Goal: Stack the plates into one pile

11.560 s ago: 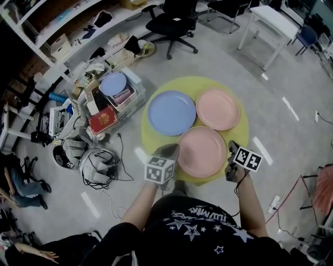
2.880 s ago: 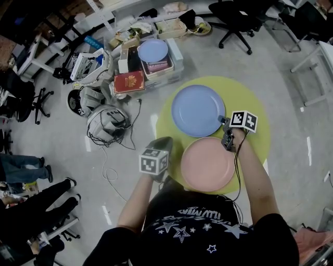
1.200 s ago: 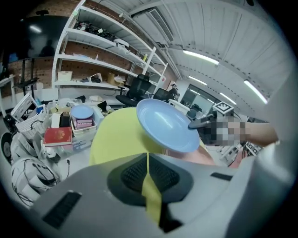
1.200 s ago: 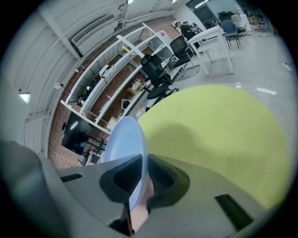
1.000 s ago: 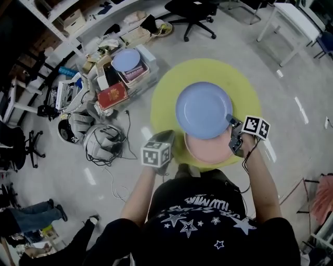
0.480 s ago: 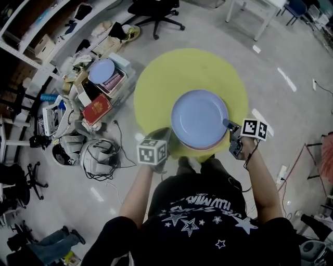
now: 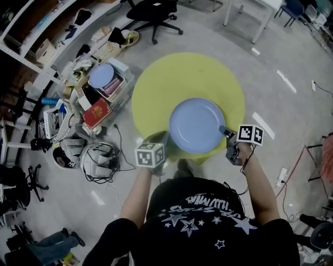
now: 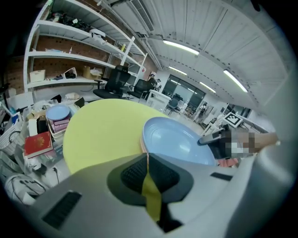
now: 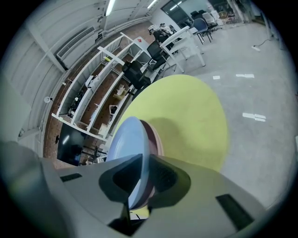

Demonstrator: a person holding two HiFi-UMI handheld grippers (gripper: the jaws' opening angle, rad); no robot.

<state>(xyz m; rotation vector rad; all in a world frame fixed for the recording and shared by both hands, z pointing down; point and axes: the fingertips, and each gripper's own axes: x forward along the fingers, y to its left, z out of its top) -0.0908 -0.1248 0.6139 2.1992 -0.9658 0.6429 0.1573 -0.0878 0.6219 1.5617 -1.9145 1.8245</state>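
A blue plate (image 7: 196, 124) lies on top of the pink plates, which it hides almost fully in the head view, near the front edge of the round yellow table (image 7: 177, 78). In the right gripper view the pink plates (image 9: 156, 139) show just behind the blue plate (image 9: 128, 139). My right gripper (image 7: 225, 132) is at the blue plate's right rim. Its jaws have just eased apart, and the rim still sits between them (image 9: 145, 160) with a thin gap on one side. My left gripper (image 7: 162, 137) hovers shut and empty by the table's front left edge (image 8: 148, 155).
On the floor to the left stand a box of books topped by a small blue plate (image 7: 101, 75), a red book (image 7: 97, 111) and a tangle of cables (image 7: 99, 156). An office chair (image 7: 151, 13) and a white desk (image 7: 255, 10) stand beyond the table.
My right gripper has drawn the blue plate toward me over the pink pile, and it now covers the pink plates. The left gripper has shifted only slightly.
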